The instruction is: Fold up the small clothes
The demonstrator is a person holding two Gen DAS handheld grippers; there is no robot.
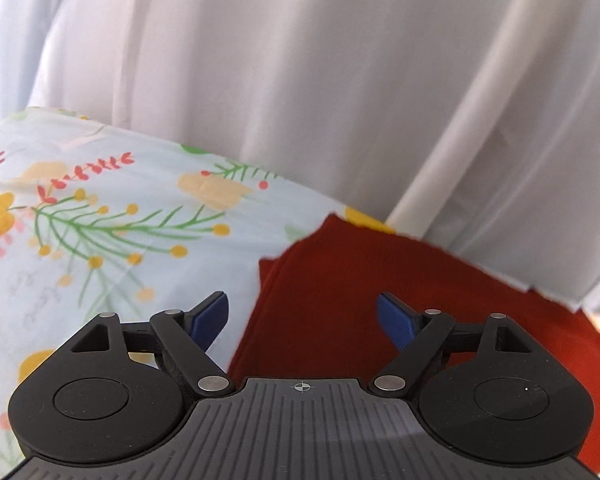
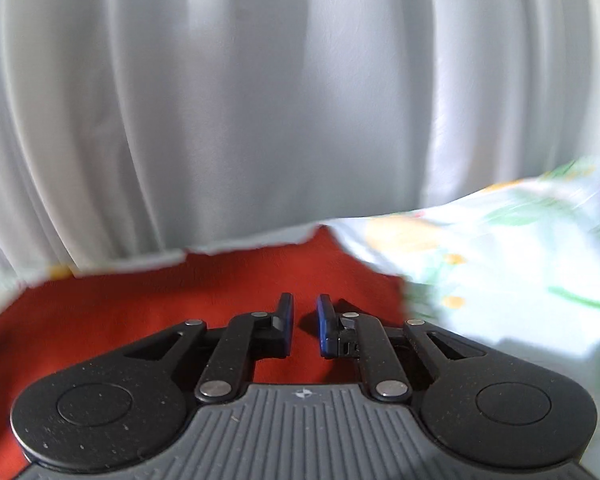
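Behind the work surface hangs a white pleated curtain (image 1: 300, 80), filling the upper part of both wrist views. Below it lies a floral bedsheet (image 1: 100, 220) (pale ground, yellow and red flowers, green sprigs), which serves as the folding surface.

On the sheet, close to the curtain's hem, rests the task item: a rust-red ribbed garment (image 1: 340, 280). Its near-left edge in the left wrist view is straight, with a second layer edge showing just beside it, so at least one fold appears to be in place (judgement only; the full outline is cut off by both grippers). Whether further folds remain cannot be determined from these views. No other clothes are visible.

Left gripper (image 1: 302, 316): jaws stand wide apart, empty, above the garment's left edge, with one blue pad (image 1: 210, 316) over the sheet.

Right gripper (image 2: 303, 322): jaws nearly closed, a narrow gap between them, no cloth seen in the gap, positioned above the red fabric.
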